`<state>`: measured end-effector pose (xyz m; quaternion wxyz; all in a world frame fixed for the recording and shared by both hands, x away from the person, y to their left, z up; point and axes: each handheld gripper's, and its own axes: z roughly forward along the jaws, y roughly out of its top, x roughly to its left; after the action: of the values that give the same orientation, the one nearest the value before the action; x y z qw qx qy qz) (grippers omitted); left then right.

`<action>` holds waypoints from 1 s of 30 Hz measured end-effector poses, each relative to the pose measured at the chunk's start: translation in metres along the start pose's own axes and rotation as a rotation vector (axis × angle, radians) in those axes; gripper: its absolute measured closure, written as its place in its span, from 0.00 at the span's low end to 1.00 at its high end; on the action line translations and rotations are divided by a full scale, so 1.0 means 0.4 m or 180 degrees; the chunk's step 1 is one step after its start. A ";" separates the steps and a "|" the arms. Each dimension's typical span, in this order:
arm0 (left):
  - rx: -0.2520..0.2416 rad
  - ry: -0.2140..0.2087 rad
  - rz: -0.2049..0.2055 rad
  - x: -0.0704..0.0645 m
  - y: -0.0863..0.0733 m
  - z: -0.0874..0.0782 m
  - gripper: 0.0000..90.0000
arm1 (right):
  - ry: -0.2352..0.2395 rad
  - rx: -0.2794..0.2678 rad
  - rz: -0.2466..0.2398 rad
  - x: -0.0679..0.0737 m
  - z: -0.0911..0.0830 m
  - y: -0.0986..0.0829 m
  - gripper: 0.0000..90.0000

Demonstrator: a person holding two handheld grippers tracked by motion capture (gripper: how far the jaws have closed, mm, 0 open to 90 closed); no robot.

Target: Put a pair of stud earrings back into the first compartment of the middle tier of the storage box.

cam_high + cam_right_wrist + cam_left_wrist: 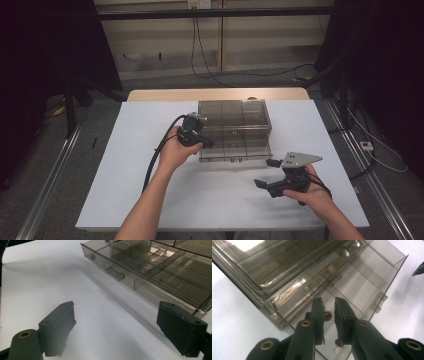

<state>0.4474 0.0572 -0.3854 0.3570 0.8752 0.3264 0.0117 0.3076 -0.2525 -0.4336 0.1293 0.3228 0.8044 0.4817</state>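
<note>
High view: smoked clear drawer box [235, 125] mid-table on the white sheet [125, 150], bottom drawer [150, 272] pulled out; left gripper [329, 315] over it, jaws narrowly parted around a small red bead [327, 315]; right gripper [267, 172] nearby, jaws wide apart, empty; no legible writing.

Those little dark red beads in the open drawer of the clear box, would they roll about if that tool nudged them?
Probably. The red beads look round and glossy, so they would likely roll across the smooth floor of the drawer. Its walls and dividers should keep them in. Being so small between the left tool tips, they may slip when pinched.
</note>
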 end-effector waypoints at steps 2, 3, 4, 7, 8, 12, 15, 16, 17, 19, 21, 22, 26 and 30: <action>-0.0019 0.0003 -0.0012 -0.001 -0.001 -0.002 0.82 | 0.0002 -0.0002 0.0001 0.000 -0.001 0.000 0.16; -0.0032 0.0009 -0.0009 -0.002 -0.001 -0.003 0.80 | 0.0001 0.0001 0.0002 0.000 -0.001 0.000 0.16; -0.0032 0.0005 0.0015 -0.002 -0.001 -0.007 0.79 | 0.0000 0.0002 0.0000 0.000 -0.001 0.000 0.16; -0.0082 0.0005 0.0026 -0.004 -0.002 -0.020 0.75 | 0.0002 -0.0001 0.0005 0.000 0.000 -0.001 0.16; -0.0108 -0.0024 0.0011 -0.004 -0.004 -0.026 0.74 | 0.0003 -0.0002 0.0007 0.000 0.000 -0.001 0.16; -0.0204 -0.0125 -0.0045 -0.003 -0.020 -0.054 0.67 | -0.0002 -0.0003 0.0003 0.000 -0.001 -0.001 0.16; -0.0195 -0.0129 -0.0011 -0.003 -0.035 -0.070 0.63 | 0.0003 0.0001 0.0002 0.001 0.001 -0.001 0.16; -0.0192 -0.0133 -0.0003 -0.004 -0.041 -0.075 0.61 | 0.0006 0.0004 0.0006 0.001 0.002 -0.001 0.16; -0.0201 -0.0141 -0.0001 -0.005 -0.046 -0.081 0.60 | 0.0007 0.0004 0.0003 0.002 0.003 -0.001 0.16; -0.0172 -0.0176 -0.0036 -0.006 -0.056 -0.093 0.56 | 0.0014 0.0009 0.0004 0.003 0.004 0.000 0.16; -0.0187 -0.0172 -0.0054 -0.006 -0.067 -0.105 0.52 | 0.0007 0.0015 0.0002 0.003 0.005 0.000 0.16; -0.0215 -0.0162 -0.0068 -0.006 -0.072 -0.111 0.51 | 0.0007 0.0015 0.0006 0.004 0.005 0.000 0.16; -0.0271 -0.0145 -0.0032 -0.004 -0.092 -0.131 0.47 | 0.0005 0.0016 0.0007 0.004 0.006 0.000 0.16; -0.0339 -0.0118 -0.0071 -0.001 -0.113 -0.144 0.40 | 0.0014 0.0014 0.0005 0.005 0.007 0.000 0.16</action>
<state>0.4070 0.1166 -0.3710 0.4092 0.8513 0.3284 0.0088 0.3077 -0.2493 -0.4348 0.1265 0.3227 0.8055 0.4807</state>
